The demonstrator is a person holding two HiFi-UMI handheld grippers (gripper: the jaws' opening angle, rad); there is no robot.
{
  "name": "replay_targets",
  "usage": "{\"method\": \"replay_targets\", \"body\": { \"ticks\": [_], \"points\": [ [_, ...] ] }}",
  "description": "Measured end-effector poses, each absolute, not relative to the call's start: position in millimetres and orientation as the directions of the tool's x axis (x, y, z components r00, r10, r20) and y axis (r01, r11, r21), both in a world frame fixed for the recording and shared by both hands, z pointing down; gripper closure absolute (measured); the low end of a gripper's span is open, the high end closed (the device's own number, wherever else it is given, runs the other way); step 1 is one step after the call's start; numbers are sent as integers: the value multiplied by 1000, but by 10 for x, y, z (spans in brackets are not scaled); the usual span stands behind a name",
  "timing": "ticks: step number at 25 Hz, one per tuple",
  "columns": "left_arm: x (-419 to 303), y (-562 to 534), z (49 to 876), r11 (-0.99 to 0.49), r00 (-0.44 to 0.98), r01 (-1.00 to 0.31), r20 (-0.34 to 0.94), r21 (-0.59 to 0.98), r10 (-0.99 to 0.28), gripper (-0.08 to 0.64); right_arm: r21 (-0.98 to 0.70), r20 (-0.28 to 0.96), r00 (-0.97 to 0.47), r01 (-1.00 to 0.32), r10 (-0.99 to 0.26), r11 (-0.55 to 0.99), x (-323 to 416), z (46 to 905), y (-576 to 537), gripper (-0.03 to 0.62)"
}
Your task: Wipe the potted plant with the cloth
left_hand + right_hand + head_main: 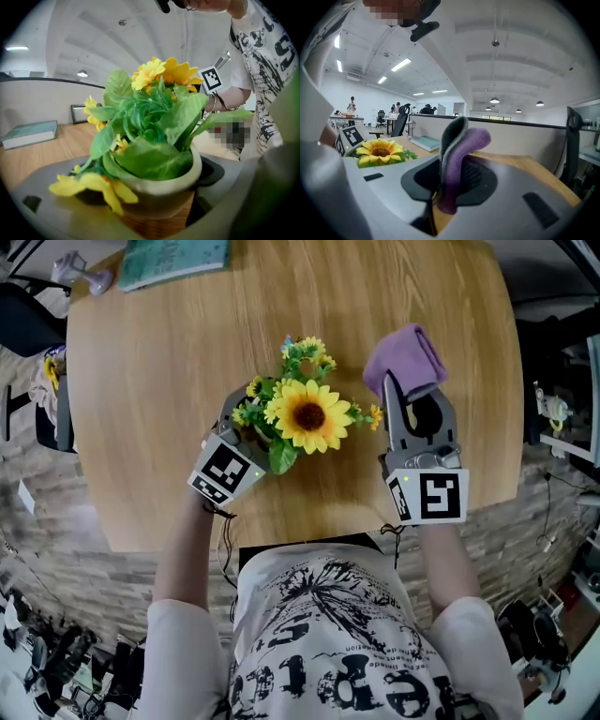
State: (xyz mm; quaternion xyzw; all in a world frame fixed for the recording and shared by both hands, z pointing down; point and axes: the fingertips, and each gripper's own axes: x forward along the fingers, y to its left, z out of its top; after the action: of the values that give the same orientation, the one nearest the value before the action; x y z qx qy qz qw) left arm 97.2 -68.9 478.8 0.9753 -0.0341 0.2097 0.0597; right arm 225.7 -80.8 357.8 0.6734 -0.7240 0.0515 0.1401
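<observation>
A potted plant (298, 415) with yellow sunflowers and green leaves stands mid-table. My left gripper (246, 427) is shut on its pale-rimmed pot (161, 190), which fills the space between the jaws in the left gripper view. My right gripper (401, 395) is to the right of the plant, shut on a purple cloth (405, 362) with a grey underside. The cloth (457, 154) sticks up folded from between the jaws, apart from the flowers. In the right gripper view the sunflower (380, 152) shows at the left.
The wooden table (169, 381) ends in a curved front edge near my body. A teal book (173, 261) lies at the far left corner, with a small pale object (86, 276) beside it. Office chairs and desks stand around.
</observation>
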Motion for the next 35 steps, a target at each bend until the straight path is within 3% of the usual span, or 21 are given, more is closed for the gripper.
{"method": "replay_targets", "body": {
  "ticks": [11,14,21,25,29,35],
  "points": [
    [919,-653,5013,-997,886,-17,464,71,18,25,118,292,-60,-988,-955,98,2076,3791,-782,517],
    [939,-731,5048,-995,879,-69,477,75,-25,-27,134,309,-60,-985,-949,106,2045,3826,-783,517],
    [846,-763,4820,-985,903,-137,421,102,-82,-29,131,318,-68,-985,-946,115,2012,3774,-753,517],
    [721,-801,4473,-977,923,-177,365,121,-122,59,111,312,-65,-988,-948,104,1964,3723,-726,517],
    [627,-856,3989,-964,941,-245,263,100,-212,98,116,305,-67,-988,-950,107,1920,3626,-652,517],
    [423,-902,3441,-914,907,-399,178,74,-382,296,95,314,-114,-984,-942,151,1886,3479,-605,515]
  ]
}}
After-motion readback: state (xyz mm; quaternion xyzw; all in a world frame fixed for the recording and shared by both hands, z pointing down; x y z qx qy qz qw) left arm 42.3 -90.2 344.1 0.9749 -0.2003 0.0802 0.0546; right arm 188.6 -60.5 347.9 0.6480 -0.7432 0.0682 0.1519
